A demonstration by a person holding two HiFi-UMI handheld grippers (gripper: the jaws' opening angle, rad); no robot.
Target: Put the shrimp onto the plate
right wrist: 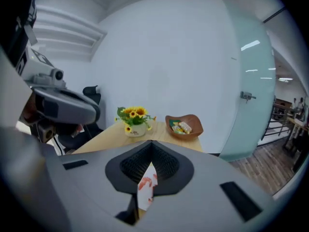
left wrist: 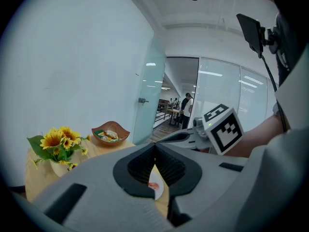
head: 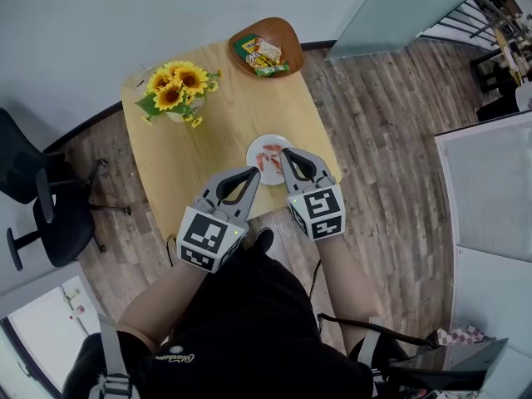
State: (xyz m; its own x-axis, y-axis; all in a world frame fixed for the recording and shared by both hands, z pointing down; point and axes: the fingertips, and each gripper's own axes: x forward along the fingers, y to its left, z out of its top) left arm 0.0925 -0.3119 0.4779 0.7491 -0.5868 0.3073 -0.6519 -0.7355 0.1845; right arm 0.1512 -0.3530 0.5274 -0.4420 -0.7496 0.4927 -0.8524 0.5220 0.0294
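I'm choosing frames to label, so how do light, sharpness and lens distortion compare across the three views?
Head view: even, soft light, crisp; the shrimp and plate read clearly, straight lines bow toward the edges. Left gripper view: heavy fisheye, dark round border, left tongs soft up close. Right gripper view: same fisheye and border, right tongs soft, sunflowers fairly sharp.

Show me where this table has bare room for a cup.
Bare wood spans the middle of the table, between the sunflowers, the wooden bowl and the plate. Another free strip runs down the left side, nearer than the sunflowers. The near right edge is crowded: plate, shrimp, left gripper, right gripper.
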